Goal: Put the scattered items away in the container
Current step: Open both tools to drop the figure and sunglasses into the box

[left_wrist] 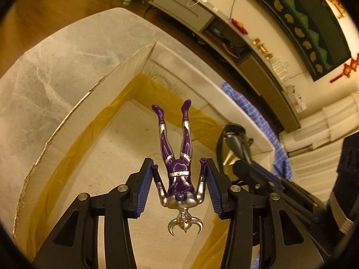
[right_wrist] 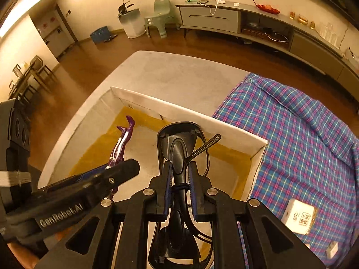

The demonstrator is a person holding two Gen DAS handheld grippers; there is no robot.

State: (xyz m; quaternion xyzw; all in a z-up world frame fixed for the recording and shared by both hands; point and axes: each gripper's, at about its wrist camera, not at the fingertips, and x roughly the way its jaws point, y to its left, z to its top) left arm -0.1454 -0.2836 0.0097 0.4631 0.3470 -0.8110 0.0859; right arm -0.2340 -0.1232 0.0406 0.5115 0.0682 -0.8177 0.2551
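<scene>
A purple and silver toy figure hangs head-down between the pads of my left gripper, over the open white cardboard box. The pads touch only the figure's fists, so the jaws stand wide. The figure's legs also show in the right wrist view. My right gripper is shut on a black barcode scanner with its cable, held above the same box. The scanner shows at the right in the left wrist view.
The box sits on a grey marble table, tape-lined inside. A blue-pink plaid cloth covers the table's right part, with a white charger block and a small white plug on it. A TV cabinet stands behind.
</scene>
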